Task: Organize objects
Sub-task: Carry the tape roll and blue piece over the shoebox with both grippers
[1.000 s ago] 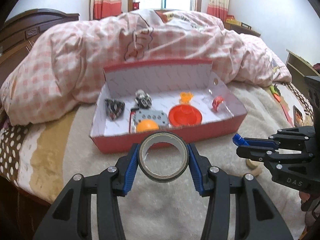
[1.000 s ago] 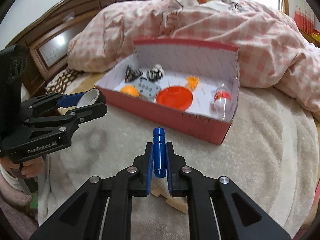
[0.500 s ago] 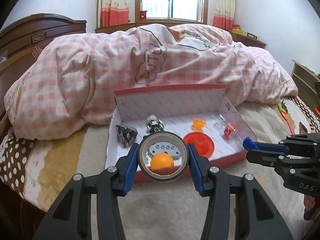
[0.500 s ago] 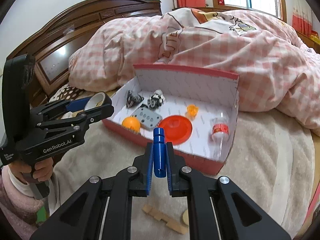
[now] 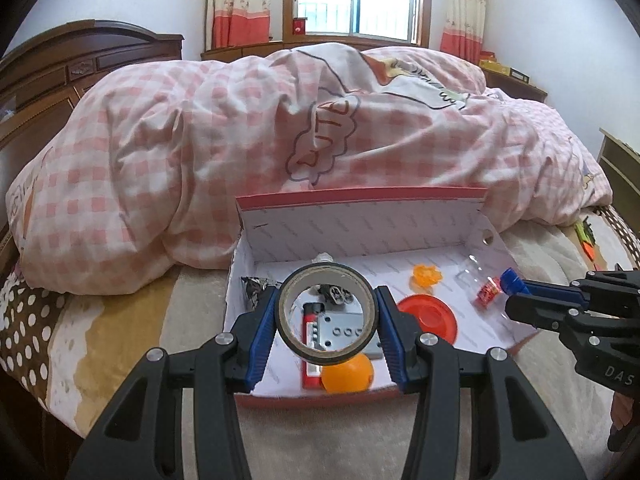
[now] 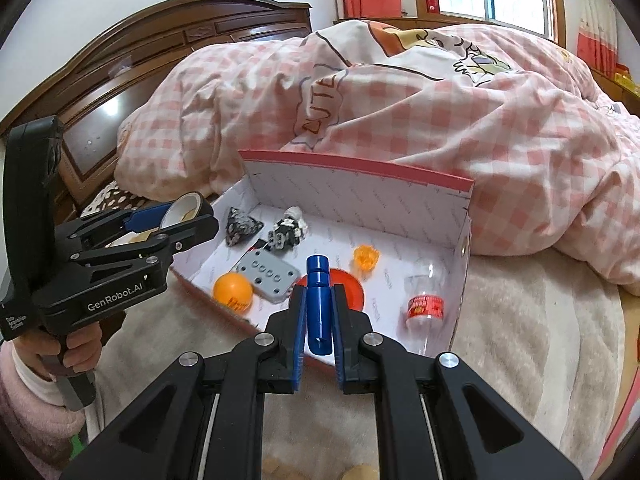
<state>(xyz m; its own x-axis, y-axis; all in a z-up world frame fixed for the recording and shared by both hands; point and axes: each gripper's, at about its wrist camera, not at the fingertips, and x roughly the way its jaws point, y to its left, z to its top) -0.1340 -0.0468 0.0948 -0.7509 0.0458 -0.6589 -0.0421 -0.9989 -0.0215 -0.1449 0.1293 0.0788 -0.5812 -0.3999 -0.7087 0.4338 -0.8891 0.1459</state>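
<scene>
A red box (image 5: 440, 192) with a white inside lies open on the bed, also in the right wrist view (image 6: 352, 166). My left gripper (image 5: 327, 312) is shut on a roll of tape (image 5: 288, 308), held above the box's front left part; it also shows in the right wrist view (image 6: 185, 205). My right gripper (image 6: 319, 312) is shut on a blue cylinder (image 6: 318, 300), held above the box's front edge; the cylinder's tip shows in the left wrist view (image 5: 510, 279).
Inside the box lie an orange ball (image 6: 233, 290), a grey block (image 6: 267, 275), a red disc (image 5: 428, 317), a clear bottle (image 6: 425, 300), an orange piece (image 6: 366, 257) and patterned toys (image 6: 240, 225). A pink checked quilt (image 5: 280, 120) is heaped behind. A wooden headboard (image 6: 160, 48) stands left.
Both grippers have risen and moved forward toward the box. The tape now hangs over the box's front left part, and the blue cylinder over its front edge.
</scene>
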